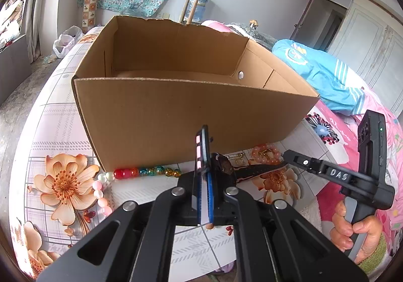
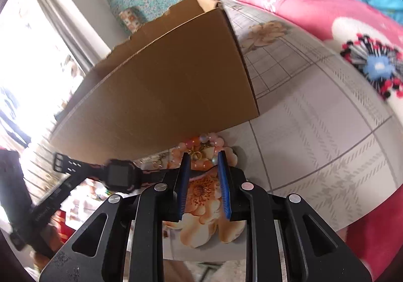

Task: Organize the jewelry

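The floral tablecloth (image 1: 50, 130) covered the surface and carried everything else. On it stood the open cardboard box (image 1: 176, 105), my landmark, its inside bare as far as I could see.

Against the foot of the box's near wall lay a multicoloured bead string (image 1: 141, 171), red, teal and amber, curving away from the box into white and pink beads. Farther along the same wall, toward the box's right corner, sat a pink bead bracelet (image 2: 201, 153) with small gold pieces (image 1: 239, 159) just beside it.

My left gripper (image 1: 205, 176), in front of the box's near wall, was clamped tight on the strap of a black digital watch (image 2: 121, 176); the buckle end stuck up against the cardboard, the face hung level in the right wrist view.

My right gripper (image 2: 203, 168), near the box's right corner, stood partly open, jaws narrow, tips either side of the pink bracelet. Whether the pads touched the beads I could not tell.
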`<act>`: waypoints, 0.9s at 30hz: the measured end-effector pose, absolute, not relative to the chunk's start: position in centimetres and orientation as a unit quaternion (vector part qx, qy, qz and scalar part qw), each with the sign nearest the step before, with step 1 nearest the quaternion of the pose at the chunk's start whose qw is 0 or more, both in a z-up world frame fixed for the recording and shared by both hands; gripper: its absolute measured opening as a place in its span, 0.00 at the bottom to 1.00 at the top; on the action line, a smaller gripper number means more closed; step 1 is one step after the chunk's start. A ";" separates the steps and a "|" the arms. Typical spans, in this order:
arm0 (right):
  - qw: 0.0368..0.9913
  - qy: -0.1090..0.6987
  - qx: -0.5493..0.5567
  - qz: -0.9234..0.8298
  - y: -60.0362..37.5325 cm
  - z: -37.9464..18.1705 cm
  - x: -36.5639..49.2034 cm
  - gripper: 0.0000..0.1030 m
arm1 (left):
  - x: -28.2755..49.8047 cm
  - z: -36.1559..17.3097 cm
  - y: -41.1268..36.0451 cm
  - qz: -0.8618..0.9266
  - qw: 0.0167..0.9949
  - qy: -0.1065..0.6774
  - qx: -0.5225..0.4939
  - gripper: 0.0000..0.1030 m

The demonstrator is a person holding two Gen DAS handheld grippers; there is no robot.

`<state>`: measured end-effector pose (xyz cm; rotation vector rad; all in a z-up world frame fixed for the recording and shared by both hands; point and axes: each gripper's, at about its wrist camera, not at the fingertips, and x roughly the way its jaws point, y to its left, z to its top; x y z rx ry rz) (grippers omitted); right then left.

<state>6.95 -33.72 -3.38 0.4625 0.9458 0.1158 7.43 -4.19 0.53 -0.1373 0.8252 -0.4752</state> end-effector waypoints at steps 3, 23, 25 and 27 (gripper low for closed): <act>0.847 0.442 0.283 0.080 -35.3 -3.6 6.5 0.22 | 7.4 0.5 -4.1 -0.228 0.887 0.396 -0.065 0.03; 0.835 0.486 0.254 0.044 -34.6 -4.0 6.2 0.39 | 7.6 -0.3 -4.0 -0.222 0.881 0.414 -0.061 0.03; 0.850 0.483 0.211 0.026 -33.6 -3.4 6.4 0.46 | 7.6 -0.4 -4.1 -0.221 0.880 0.416 -0.060 0.03; 0.858 0.482 0.176 0.018 -32.7 -3.2 6.7 0.50 | 7.6 -0.6 -4.1 -0.222 0.879 0.418 -0.059 0.03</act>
